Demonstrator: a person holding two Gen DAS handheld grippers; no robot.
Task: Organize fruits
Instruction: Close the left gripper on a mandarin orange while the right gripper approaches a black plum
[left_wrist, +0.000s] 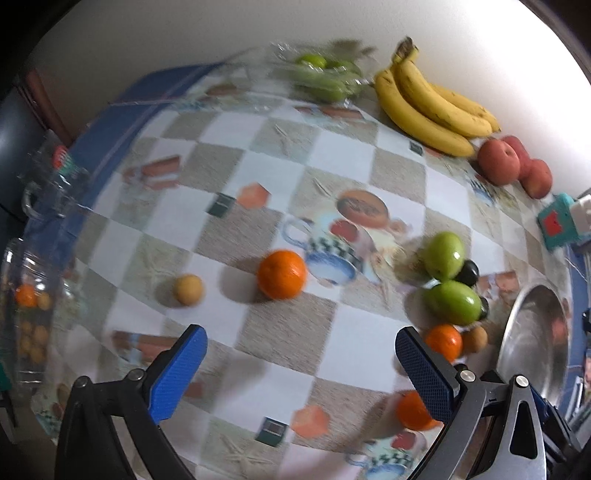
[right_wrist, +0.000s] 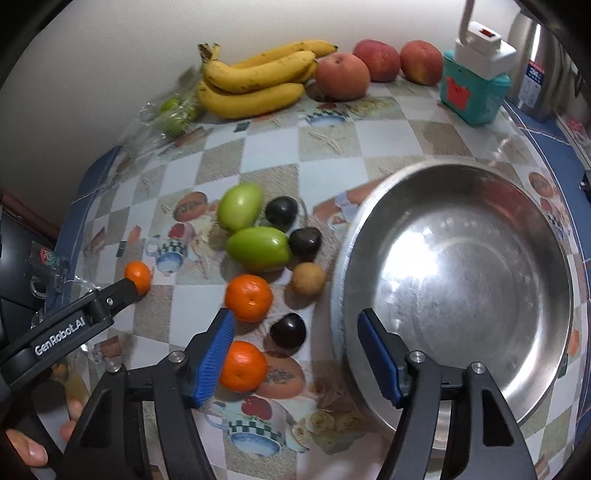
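Left wrist view: left tongs (left_wrist: 301, 354) stand open over the desk (left_wrist: 273, 177), nothing between the blue pads. One orange (left_wrist: 282, 273) lies on the checked cloth just beyond the gap, slightly left of its middle. A small tan fruit (left_wrist: 188, 290) sits left of that orange, apart from it. To the right, two green fruits (left_wrist: 447, 277) lie together with dark plums (left_wrist: 469, 272) against them. A second orange (left_wrist: 443, 341) and another tan fruit show just past the right pad; a third orange (left_wrist: 413, 410) is partly hidden behind that pad. Steel bowl (left_wrist: 535, 343) at the right edge. Far side by the wall: bananas (left_wrist: 428, 103), red apples (left_wrist: 513, 166), a bag of green fruit (left_wrist: 325, 77). Picture is blurred.

Right wrist view: right tongs (right_wrist: 295, 354) are parted about halfway, pads pressing on nothing. An orange (right_wrist: 242, 366) lies against the outer face of the left pad, outside the gap. A dark plum (right_wrist: 288, 331) lies just beyond the gap, toward its left side. Another orange (right_wrist: 248, 298) sits farther off, past the left pad tip. Bowl rim (right_wrist: 343, 295) runs under the right pad; the bowl holds no fruit. Left tongs (right_wrist: 129, 286) reach in from the left, tip at a small orange (right_wrist: 138, 276); contact cannot be told.
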